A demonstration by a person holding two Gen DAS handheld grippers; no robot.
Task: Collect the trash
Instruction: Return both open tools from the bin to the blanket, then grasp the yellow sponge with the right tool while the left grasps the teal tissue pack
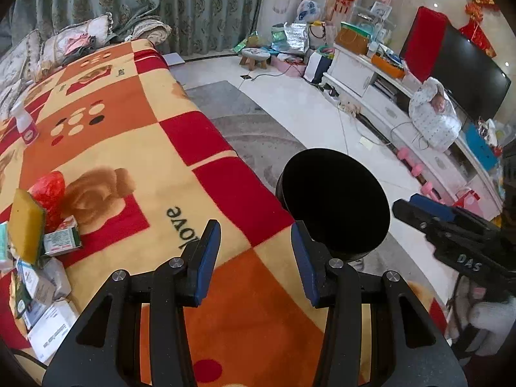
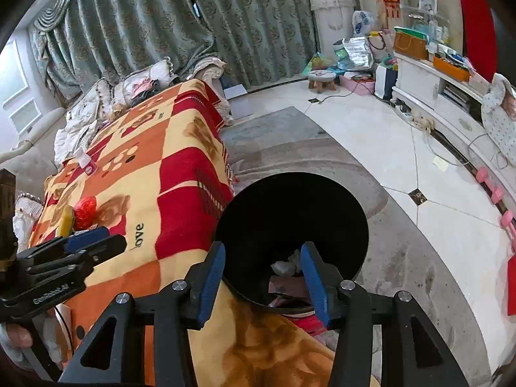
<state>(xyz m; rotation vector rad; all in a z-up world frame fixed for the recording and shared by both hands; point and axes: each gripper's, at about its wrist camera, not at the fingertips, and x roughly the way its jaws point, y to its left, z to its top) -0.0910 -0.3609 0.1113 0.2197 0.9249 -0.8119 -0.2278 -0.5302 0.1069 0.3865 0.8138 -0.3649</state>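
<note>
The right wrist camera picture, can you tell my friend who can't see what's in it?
An open gripper hangs over a round black bin on the floor, with some crumpled trash inside. Left of the bin is a surface under a red, orange and yellow blanket, with a red bag on it.

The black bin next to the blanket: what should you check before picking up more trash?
1. Right tongs empty and open: ok.
2. Left tongs empty and open: ok.
3. Black bin upright beside the blanket, mouth uncovered: ok.
4. Room left in the bin: ok, only a few scraps at the bottom.
5. Trash pile within view: ok, boxes and wrappers at the left edge.
6. Whether the yellow sponge counts as trash: cannot tell.
</note>
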